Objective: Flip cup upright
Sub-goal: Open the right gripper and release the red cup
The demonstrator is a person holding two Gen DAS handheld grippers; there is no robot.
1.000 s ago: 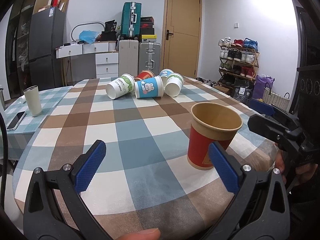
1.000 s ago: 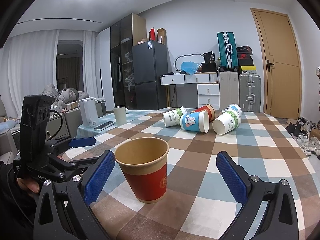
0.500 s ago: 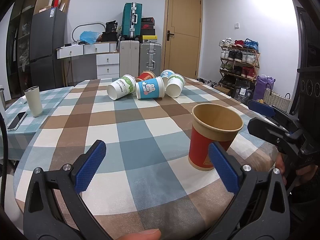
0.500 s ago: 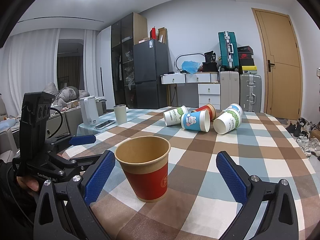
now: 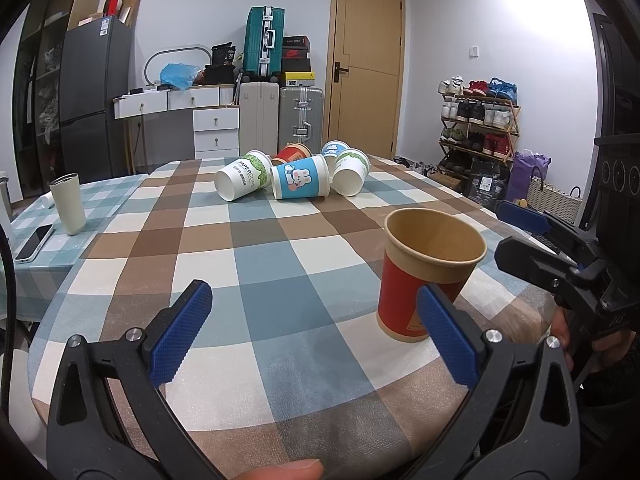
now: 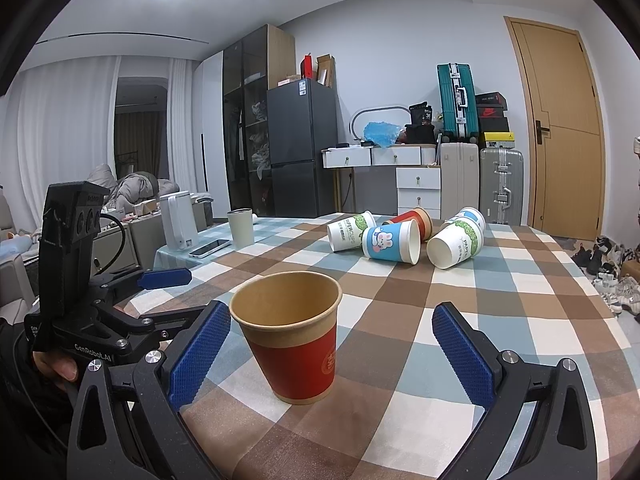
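Red paper cup (image 6: 292, 336) upright on worktop (image 6: 520, 320), lower centre; right tool (image 6: 330, 354) spread around it, left tool (image 5: 312, 334) spread.

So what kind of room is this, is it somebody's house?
Most likely a lived-in home, a dining or living room. There's a fridge, a shoe rack full of shoes by the door, and stacked suitcases behind the checked table.

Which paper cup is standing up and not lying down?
The red and tan cup nearest the tools. It stands with its open mouth up, alone. The other cups, like the blue bunny cup, lie on their sides in a bunch far back on the table.
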